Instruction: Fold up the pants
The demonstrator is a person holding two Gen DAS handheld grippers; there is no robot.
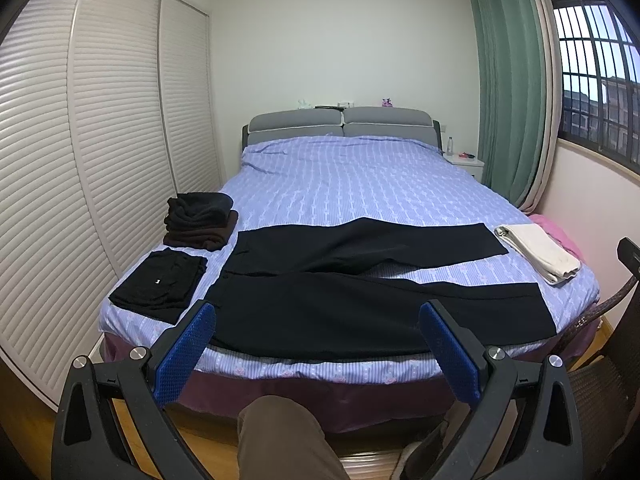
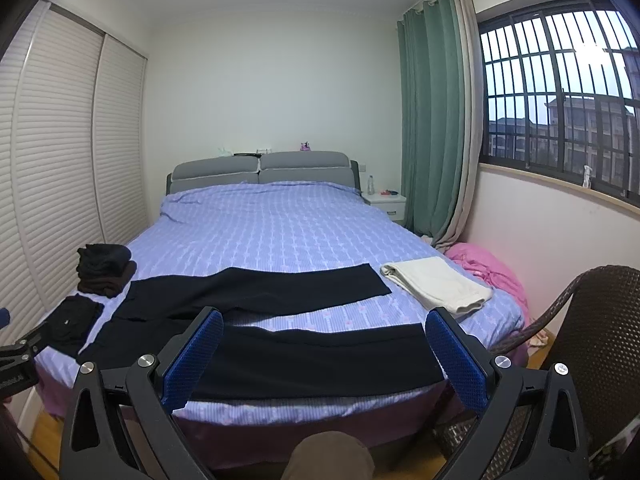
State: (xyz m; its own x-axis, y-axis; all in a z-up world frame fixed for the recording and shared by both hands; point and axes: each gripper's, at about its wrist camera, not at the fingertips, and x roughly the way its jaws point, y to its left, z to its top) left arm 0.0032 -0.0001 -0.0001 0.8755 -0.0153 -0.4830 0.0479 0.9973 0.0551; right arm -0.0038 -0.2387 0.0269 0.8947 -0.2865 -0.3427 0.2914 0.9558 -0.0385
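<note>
A pair of black pants (image 1: pixel 360 292) is laid flat across the foot of the bed (image 1: pixel 352 184), on the lilac patterned cover. The waistband is seen toward the left side of the bed and both legs run to the right. The legs are parted: the far leg is angled away from the near one, and a strip of cover is exposed between them. The near leg lies along the bed's front edge.

The left gripper (image 1: pixel 316 320) is held off the foot of the bed, above the near leg, with its blue-padded fingers (image 1: pixel 188 352) spread wide; nothing is gripped. The right gripper (image 2: pixel 324 328) is likewise held short of the bed with its fingers (image 2: pixel 456 360) spread apart and nothing between them. No contact with the pants is observed from either gripper.

A flat folded black garment (image 1: pixel 160 284) is noted at the near left corner of the bed, just beside the waistband. A stack of dark folded clothes (image 1: pixel 202 220) is placed behind it. A folded cream garment (image 1: pixel 538 250) rests at the right side, near the end of the far leg. A pink fabric heap (image 2: pixel 486 268) is seen beyond the bed's right edge. A wicker chair (image 2: pixel 592 340) stands at the right. A knee in brown trousers (image 1: pixel 280 436) is visible between the grippers.
</note>
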